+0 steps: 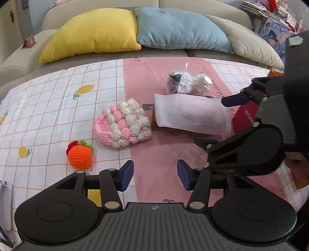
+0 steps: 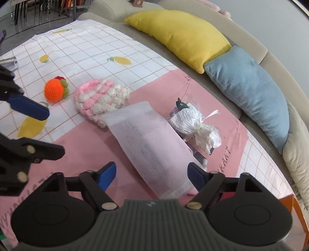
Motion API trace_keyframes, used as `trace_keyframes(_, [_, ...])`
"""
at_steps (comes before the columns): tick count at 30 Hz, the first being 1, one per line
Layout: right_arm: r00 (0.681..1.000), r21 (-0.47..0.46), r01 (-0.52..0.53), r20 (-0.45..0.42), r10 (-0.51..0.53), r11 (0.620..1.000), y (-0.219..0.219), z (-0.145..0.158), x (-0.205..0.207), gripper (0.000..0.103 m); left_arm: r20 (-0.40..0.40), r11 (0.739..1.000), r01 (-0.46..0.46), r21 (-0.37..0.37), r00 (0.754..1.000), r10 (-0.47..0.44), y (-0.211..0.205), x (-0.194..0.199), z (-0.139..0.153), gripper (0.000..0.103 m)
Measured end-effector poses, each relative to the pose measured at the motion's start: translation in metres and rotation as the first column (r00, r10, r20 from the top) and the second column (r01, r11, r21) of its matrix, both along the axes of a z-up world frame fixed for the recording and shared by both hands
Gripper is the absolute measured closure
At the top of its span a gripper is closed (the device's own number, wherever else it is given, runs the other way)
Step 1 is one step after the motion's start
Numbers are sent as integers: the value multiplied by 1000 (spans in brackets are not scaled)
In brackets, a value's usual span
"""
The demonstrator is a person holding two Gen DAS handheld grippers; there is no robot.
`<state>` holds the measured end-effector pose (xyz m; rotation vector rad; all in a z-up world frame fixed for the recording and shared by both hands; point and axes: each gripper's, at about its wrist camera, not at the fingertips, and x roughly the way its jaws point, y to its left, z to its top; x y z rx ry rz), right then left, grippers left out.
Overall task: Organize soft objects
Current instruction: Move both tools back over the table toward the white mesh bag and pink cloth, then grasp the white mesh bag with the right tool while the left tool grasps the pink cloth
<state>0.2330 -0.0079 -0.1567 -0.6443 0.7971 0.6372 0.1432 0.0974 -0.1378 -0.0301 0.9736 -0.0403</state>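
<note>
2 grippers [image 1: 155, 176] [image 2: 151, 176], white pouch [image 2: 152, 148] between jaws

Orange crocheted fruit [image 1: 80, 158]; pink-and-white crocheted hat [image 1: 122, 123]; white mesh bag [image 1: 191, 116]; yellow cushion [image 1: 92, 34]; blue cushion [image 1: 179, 29]; pink-banded grid tablecloth [image 1: 48, 108] with lemons.

A beige sofa [image 1: 202, 5] runs along the back, with a yellow cushion [image 1: 92, 32], a blue cushion [image 1: 179, 29] and a cream cushion [image 1: 251, 44] leaning on it. In front, a white checked cloth [image 1: 48, 100] with lemon prints and a pink centre panel.
</note>
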Motion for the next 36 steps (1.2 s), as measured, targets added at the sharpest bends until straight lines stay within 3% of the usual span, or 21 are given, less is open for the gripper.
trace_keyframes(4, [999,22,13,-36,-12,1000,11,-10,18,22,-21,1000,-10,-8,1000,10,4,3,-6,41])
trace_keyframes(7, [997,53,29,-77,-25,998,12,-11,25,47,-29,1000,-10,-8,1000,10,5,2,-7,41])
trace_keyframes(9, [995,85,37,-91,-29,996,8,-7,23,54,-31,1000,-10,-10,999,10,5,2,-7,41])
trace_keyframes(11, [993,112,30,-113,-17,993,5,-2,18,87,-31,1000,-8,-10,999,7,4,2,-6,41])
trace_keyframes(14, [992,131,33,-127,-17,991,-2,2,11,103,-25,1000,4,-9,1000,-4,0,3,-4,42])
trace_keyframes(21, [990,211,127,-82,-112,969,-30,31,3,103,60,993,115,26,991,-116,-14,9,12,43])
trace_keyframes(24, [979,212,204,-56,-197,956,-43,43,14,103,117,972,207,111,968,-220,-30,21,20,43])
trace_keyframes(27, [964,233,263,-92,-248,936,-55,47,29,103,120,943,285,173,944,-308,-44,40,20,42])
trace_keyframes(31, [956,253,291,-121,-269,922,-61,46,35,103,146,949,302,95,938,-313,-46,66,16,29])
trace_keyframes(33, [951,259,305,-127,-281,917,-64,43,35,103,150,954,293,59,942,-299,-46,76,10,27])
trace_keyframes(36, [941,266,337,-141,-309,903,-69,41,37,103,134,948,310,68,939,-316,-48,91,-5,26])
